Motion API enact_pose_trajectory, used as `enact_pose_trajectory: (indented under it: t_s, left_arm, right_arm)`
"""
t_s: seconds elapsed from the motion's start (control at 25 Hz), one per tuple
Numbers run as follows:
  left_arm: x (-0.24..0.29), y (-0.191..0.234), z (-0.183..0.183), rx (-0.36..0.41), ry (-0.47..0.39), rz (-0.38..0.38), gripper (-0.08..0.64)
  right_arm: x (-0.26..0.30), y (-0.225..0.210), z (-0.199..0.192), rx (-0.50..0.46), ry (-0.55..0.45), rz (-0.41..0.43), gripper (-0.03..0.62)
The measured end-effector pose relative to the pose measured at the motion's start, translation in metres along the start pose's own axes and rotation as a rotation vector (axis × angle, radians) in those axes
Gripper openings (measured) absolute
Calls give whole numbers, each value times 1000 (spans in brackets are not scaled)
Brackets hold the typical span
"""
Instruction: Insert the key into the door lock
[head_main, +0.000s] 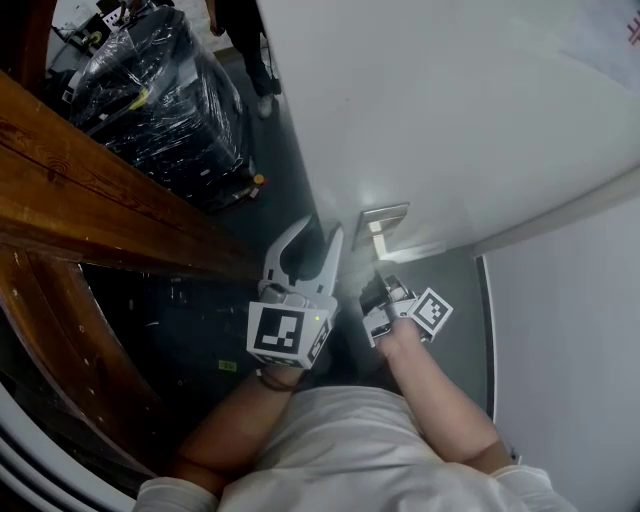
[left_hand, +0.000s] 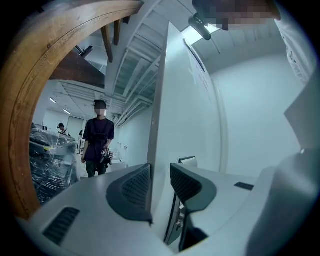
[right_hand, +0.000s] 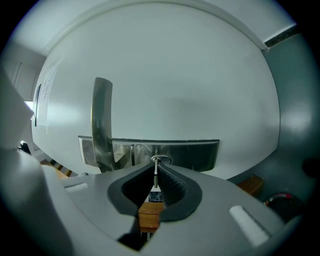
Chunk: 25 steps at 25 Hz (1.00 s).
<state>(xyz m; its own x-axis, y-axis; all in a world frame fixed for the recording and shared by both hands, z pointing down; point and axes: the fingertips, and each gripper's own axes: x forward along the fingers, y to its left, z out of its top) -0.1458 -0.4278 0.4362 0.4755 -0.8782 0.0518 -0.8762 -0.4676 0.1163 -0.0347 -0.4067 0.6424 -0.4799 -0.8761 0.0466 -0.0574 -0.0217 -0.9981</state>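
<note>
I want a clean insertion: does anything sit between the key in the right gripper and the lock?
Nothing visible does. The key, pinched in the right gripper, points straight at the lock with its tip right at it; the door handle stands off to the left.

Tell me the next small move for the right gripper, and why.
Probably ease the right gripper straight forward. Its jaws are shut on the thin silver metal key, whose tip sits at the oval keyhole in the brushed steel lock plate of the white door; how deep is unclear.
</note>
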Motion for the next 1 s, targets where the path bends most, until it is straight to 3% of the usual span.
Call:
enact_pose_trajectory:
  t_s: [0.32,0.52,0.6,0.8,0.92,1.0]
  left_arm:
    - [3,3,-2,-11,-5,13,126]
    - [3,7,-4,12,13,19,126]
    - [-1,9,-10,9,29,23,126]
    - [-19,17,-22,-20,76,47,126]
    - [-31,10,-14,-24,84,41,111]
    - [-39,5,-14,-14,98,49,52]
  right_arm:
    - [5,-1,1,3,-24,6,21]
    - [8,5,-3,-83,21,20,54]
    - [-1,10,-5,-215,78,11,77]
    - [-54,12,-2,-570,160,-185,68]
    - [-62,70,-6,-869,195,-144,5]
    - [-58,117,-13,-1076,213,-87,-2]
